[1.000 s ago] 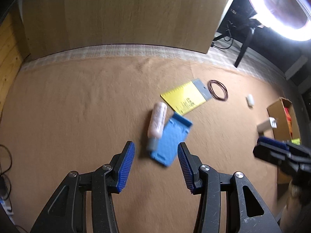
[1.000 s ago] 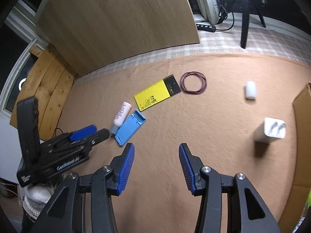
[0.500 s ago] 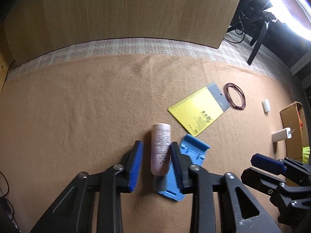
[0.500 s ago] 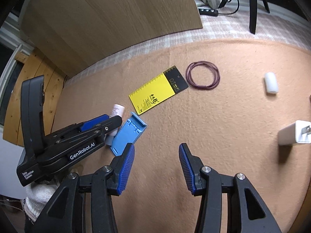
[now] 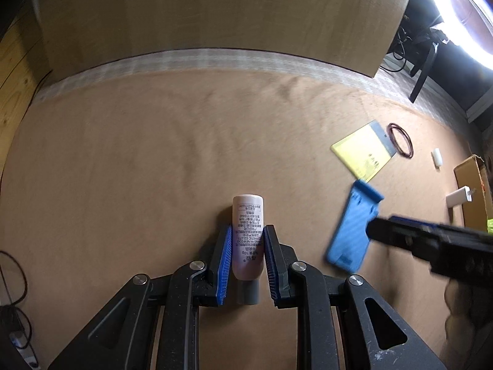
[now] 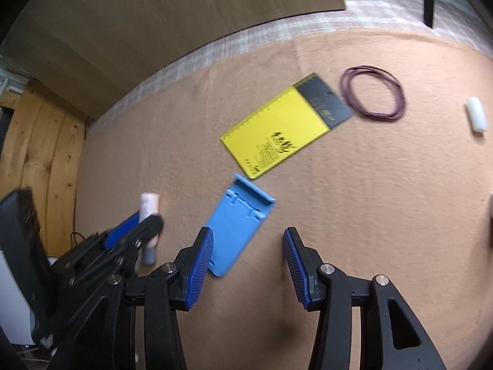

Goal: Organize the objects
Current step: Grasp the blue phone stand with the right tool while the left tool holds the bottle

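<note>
A pink tube point(image 5: 248, 215) with a grey cap lies on the brown felt mat point(image 5: 154, 169), cap towards me. My left gripper point(image 5: 248, 228) is closing on it, both blue pads touching its sides. In the right wrist view the tube point(image 6: 149, 206) shows beside the left gripper point(image 6: 135, 228). A blue plastic stand point(image 6: 237, 225) lies flat just right of the tube. My right gripper point(image 6: 246, 234) hangs open over its near end, nothing gripped. The same stand point(image 5: 354, 228) sits under the right gripper's tip point(image 5: 379, 225) in the left wrist view.
A yellow card point(image 6: 277, 132), a purple band loop point(image 6: 372, 92) and a small white cylinder point(image 6: 476, 114) lie farther back right. A white charger point(image 5: 459, 197) and a cardboard box point(image 5: 471, 191) sit at the far right. A wooden board point(image 5: 215, 15) stands behind the mat.
My left gripper came down over the pink tube and narrowed onto it. The tube and blue stand now lie apart. My right gripper moved left and down towards the blue stand.
</note>
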`<state>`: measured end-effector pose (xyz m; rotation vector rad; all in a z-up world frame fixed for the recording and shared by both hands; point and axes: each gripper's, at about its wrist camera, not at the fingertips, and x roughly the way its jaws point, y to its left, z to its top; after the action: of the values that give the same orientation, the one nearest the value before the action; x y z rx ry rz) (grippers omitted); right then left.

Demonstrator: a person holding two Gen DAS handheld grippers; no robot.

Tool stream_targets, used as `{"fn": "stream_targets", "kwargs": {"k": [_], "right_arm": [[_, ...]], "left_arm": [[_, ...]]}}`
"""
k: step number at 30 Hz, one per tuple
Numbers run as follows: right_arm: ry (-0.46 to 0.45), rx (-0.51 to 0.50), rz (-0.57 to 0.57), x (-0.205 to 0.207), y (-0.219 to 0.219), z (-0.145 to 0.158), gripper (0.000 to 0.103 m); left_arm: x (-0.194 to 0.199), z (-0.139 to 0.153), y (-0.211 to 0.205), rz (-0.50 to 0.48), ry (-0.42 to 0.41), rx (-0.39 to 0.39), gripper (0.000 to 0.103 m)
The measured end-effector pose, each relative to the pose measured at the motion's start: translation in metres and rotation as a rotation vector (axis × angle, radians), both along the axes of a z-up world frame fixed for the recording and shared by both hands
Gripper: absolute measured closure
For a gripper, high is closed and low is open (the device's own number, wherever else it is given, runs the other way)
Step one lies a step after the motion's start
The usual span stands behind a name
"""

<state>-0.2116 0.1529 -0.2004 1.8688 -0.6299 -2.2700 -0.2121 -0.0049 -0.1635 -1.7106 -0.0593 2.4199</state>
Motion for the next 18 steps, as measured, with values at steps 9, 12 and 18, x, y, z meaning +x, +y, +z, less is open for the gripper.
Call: {"fn": "stream_targets", "kwargs": {"k": [9,12,18], "right_arm": [[0.011,0.167,0.03,-0.019,-0.038,0.003,0.055],[0.028,0.272,0.088,-0.019,-0.054,0.003,0.055],[0.079,0.401,0.241,-0.006,-0.075,0.003,0.06]], "left_arm": [[0.02,0.001,-0.037,0.031,0.004,0.02,0.081],[0.021,0.001,-0.042,0.029,0.005,0.025,0.081],[0.022,-0.002,-0.045,0.028,-0.001,0.049,0.081]]}}
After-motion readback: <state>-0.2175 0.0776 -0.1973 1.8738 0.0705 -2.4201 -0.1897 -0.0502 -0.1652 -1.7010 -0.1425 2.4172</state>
